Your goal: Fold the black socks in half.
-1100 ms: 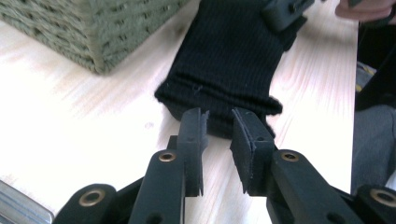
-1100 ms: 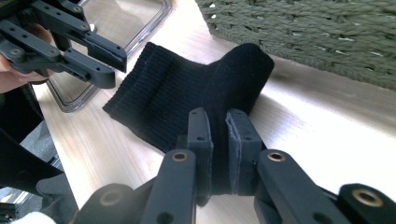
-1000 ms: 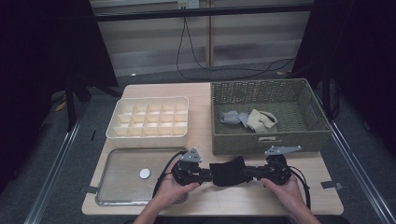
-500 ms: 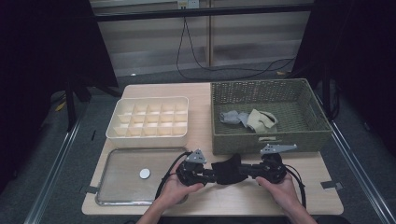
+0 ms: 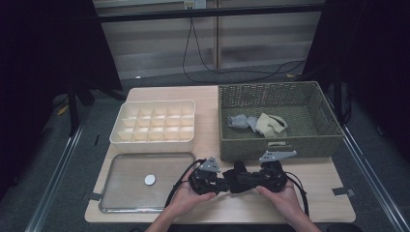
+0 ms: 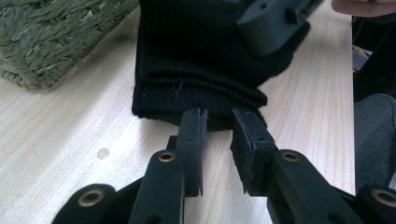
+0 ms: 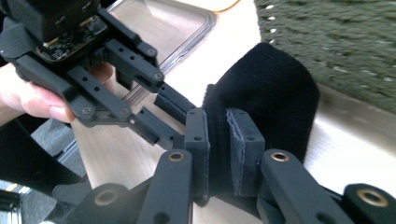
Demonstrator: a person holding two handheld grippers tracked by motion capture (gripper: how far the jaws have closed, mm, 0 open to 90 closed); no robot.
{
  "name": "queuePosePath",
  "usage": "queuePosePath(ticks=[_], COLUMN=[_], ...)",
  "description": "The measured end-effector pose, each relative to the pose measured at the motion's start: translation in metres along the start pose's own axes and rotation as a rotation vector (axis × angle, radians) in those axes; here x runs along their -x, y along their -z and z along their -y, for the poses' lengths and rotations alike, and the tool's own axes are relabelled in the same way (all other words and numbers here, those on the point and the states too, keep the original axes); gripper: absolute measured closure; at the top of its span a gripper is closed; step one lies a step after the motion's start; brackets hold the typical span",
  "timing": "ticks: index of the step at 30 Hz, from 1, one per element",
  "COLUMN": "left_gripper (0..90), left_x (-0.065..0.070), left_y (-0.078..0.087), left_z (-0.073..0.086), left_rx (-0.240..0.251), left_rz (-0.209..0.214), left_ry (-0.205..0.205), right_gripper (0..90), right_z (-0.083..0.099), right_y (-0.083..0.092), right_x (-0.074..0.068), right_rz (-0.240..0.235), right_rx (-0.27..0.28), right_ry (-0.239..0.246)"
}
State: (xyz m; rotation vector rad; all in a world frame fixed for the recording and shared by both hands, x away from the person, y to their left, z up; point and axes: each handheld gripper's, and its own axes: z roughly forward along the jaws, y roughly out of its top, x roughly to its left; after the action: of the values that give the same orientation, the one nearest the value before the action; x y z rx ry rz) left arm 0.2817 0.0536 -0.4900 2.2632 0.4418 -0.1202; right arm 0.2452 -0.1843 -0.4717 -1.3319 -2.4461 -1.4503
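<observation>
Here, one black sock (image 5: 240,177), two grippers, left gripper (image 5: 218,184), right gripper (image 5: 247,181).

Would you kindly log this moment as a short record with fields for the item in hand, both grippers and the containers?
Item: black sock on the table
Left gripper: jaws at the sock's cuff edge, a gap between the pads; grip unclear
Right gripper: jaws closed on a fold of the sock
Basket: holds grey and beige socks
Divided box: empty
Tray: one white disc
</observation>
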Motion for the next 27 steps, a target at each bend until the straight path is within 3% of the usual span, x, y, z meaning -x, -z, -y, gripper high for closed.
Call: queuePosePath(ticks=[3,6,10,16,27], left_gripper=[73.8,74.4,75.2,75.5,71.5], left_x=[0.001,0.001,0.002,0.0,-0.008], left_y=[-0.003,-0.002,-0.002,0.002,0.017], left_z=[0.0,0.0,0.003,0.003,-0.005], left_rx=[0.001,-0.03,-0.021,-0.019,0.06], left_rz=[-0.006,-0.008,-0.007,-0.005,-0.024], left_ry=[-0.005,-0.02,-0.013,-0.006,0.043], right_gripper=[75.2,74.3,74.7,75.2,75.2], right_z=[0.001,0.002,0.006,0.011,0.015], right_y=[-0.002,-0.005,-0.007,-0.01,-0.013], right_x=[-0.002,-0.004,-0.006,-0.007,-0.008], right_rz=[-0.01,-0.013,-0.015,0.012,0.012], right_rx=[-0.008,-0.02,-0.036,-0.069,-0.073], right_ry=[0.001,0.01,0.021,0.051,0.042])
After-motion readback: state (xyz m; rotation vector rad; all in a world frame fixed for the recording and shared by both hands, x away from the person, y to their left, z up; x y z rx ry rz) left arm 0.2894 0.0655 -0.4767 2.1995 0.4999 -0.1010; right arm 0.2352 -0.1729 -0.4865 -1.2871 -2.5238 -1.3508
